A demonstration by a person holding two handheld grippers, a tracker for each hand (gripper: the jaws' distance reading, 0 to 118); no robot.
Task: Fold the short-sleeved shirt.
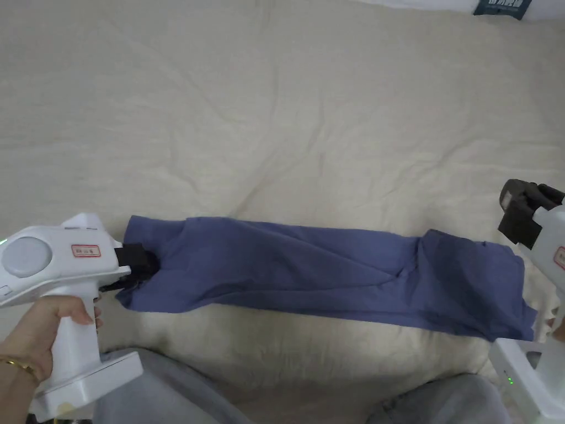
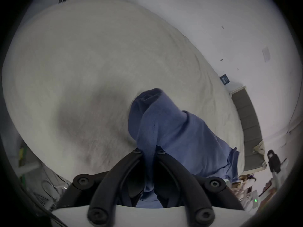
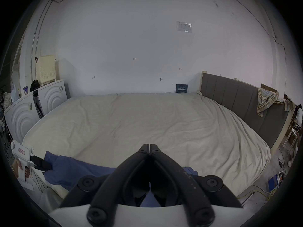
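At the left end of the bed, the left claw is clamping a bunched edge of the blue short-sleeved shirt, and in the left gripper view the cloth is running straight down between the two closed jaws, so both are pressing on it. The risk here is that the pinch is taking in only a narrow gather of fabric; if the person is pulling this end across to fold it, the outer layers could be slipping free and the neat strip could be opening out. The shirt itself is lying as a long, already narrowed band along the near edge of the bed, stretching from the left claw towards the right one, with loose creases in the middle that may be setting into the fold if nothing is smoothing them. At the right end, the right claw is hovering just beside the shirt's far corner, jaws together and gripping nothing, so that end is lying unanchored and could be dragging along with any pull from the left.
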